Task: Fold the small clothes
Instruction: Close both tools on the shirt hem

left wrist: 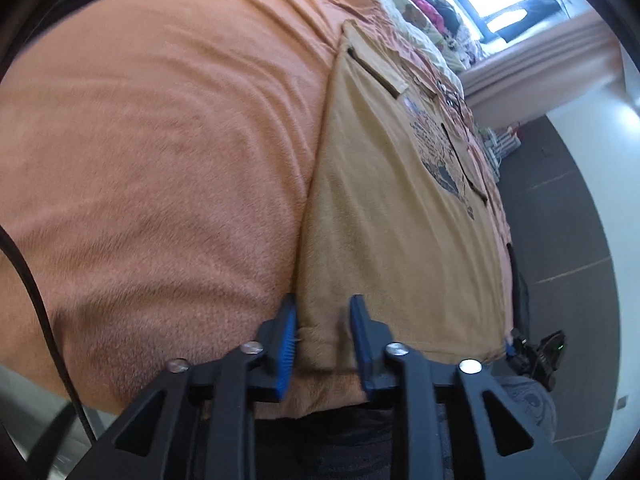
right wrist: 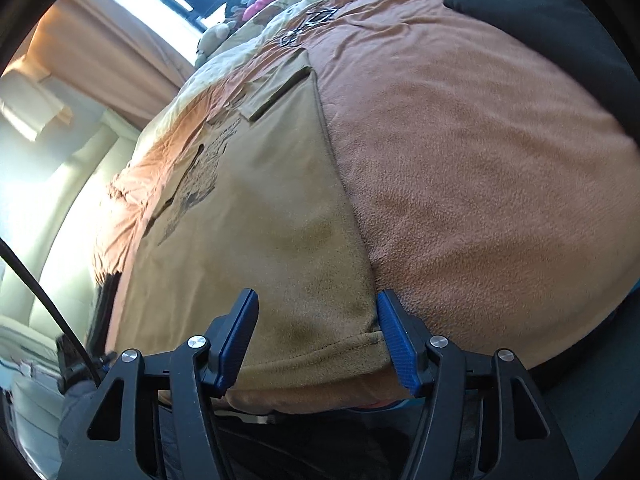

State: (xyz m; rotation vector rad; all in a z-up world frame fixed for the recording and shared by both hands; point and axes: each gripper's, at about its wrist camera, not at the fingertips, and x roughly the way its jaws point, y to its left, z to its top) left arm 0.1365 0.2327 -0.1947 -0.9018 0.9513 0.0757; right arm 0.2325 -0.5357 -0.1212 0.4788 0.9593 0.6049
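A tan-yellow T-shirt (left wrist: pixel 400 220) with a dark print lies flat on an orange fleece blanket (left wrist: pixel 160 140), its hem toward me. My left gripper (left wrist: pixel 322 304) straddles the hem's left corner with its blue pads a narrow gap apart; the cloth between them puckers slightly, and no firm pinch shows. In the right wrist view, the same T-shirt (right wrist: pixel 260 220) spreads away over the blanket (right wrist: pixel 480 160). There, my right gripper (right wrist: pixel 317 296) stands wide open over the hem's right corner, one pad on each side of the cloth. The right gripper also shows small at the shirt's far hem corner (left wrist: pixel 536 356).
The blanket covers a bed whose near edge runs just under both grippers. Beyond the shirt's collar, at the bed's far end, lies a heap of colourful clothes (left wrist: pixel 424 4). A dark grey tiled floor (left wrist: pixel 568 240) is beside the bed. A black cloth shape (right wrist: pixel 560 20) lies on the blanket.
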